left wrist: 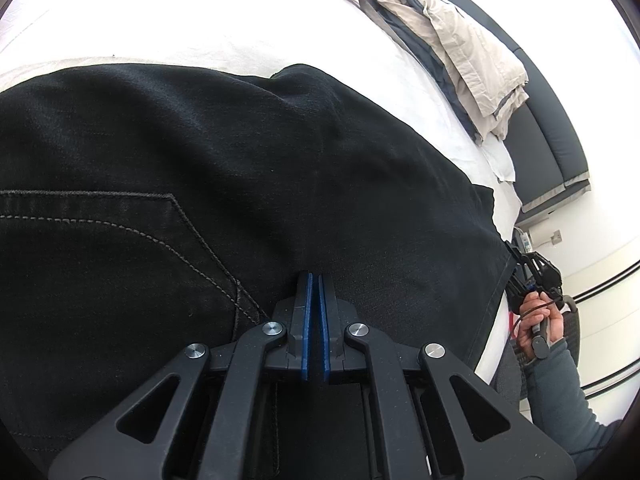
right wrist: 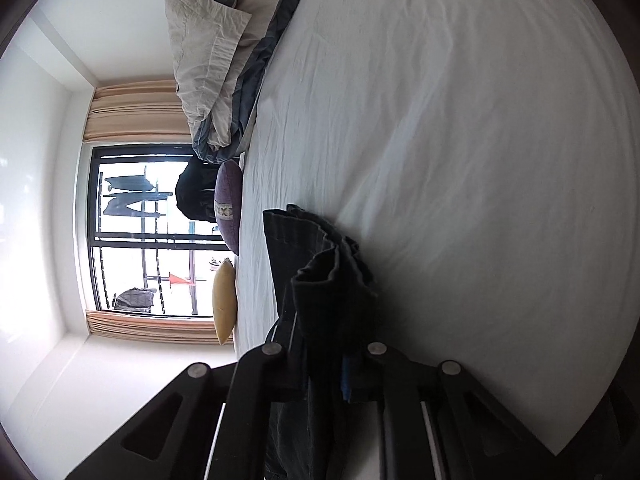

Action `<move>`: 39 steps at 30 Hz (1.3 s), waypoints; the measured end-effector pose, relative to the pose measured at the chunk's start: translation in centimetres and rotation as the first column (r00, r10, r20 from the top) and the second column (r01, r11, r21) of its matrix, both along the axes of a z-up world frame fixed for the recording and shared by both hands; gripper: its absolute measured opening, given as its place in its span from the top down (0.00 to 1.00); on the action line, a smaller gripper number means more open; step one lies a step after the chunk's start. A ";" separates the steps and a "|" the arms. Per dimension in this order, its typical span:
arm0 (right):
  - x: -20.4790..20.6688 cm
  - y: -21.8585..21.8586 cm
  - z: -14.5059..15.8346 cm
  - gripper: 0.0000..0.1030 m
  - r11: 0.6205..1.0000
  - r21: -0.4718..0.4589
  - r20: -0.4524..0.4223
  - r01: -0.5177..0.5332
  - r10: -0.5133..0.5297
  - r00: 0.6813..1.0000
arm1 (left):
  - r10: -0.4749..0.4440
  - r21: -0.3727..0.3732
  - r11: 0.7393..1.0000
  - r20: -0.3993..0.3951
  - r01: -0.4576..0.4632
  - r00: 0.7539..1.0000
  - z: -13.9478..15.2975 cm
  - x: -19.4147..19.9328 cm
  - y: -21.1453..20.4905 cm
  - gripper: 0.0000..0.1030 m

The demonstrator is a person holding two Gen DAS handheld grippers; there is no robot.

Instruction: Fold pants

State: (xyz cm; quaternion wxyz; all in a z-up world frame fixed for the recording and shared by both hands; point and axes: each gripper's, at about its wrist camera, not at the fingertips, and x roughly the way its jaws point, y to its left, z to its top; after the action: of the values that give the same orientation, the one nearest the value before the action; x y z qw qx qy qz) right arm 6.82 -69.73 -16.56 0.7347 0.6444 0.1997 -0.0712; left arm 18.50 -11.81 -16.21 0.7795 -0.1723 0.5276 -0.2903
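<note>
Black denim pants (left wrist: pixel 240 168) lying spread on white bed sheet (left wrist: pixel 200 20). Left gripper (left wrist: pixel 315 280) resting fully closed, tips pressing cloth just beside back pocket (left wrist: pixel 100 248) at 9 o'clock. Right gripper (right wrist: pixel 320 344) clamping bunched hem (right wrist: pixel 332 276). Judging next: keeping hem layers aligned, pulling cloth taut while folding. No containers showing.

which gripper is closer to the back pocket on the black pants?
Left. The left gripper is shut, tips on the black pants just right of the back pocket. The right gripper grips the pants' far right edge.
</note>
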 end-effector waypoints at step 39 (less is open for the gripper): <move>5.5 42.7 7.6 0.95 -0.304 -0.766 -0.643 -0.567 0.350 0.681 | 0.040 -0.294 0.953 -0.134 -0.079 0.990 3.1 0.0 -0.4 0.07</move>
State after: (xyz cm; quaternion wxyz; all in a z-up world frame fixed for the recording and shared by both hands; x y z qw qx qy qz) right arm 12.34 -27.00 -8.91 0.8972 -0.2257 0.3754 0.0558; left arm 18.50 -12.19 -13.08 0.7181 -0.3219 0.5204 -0.3316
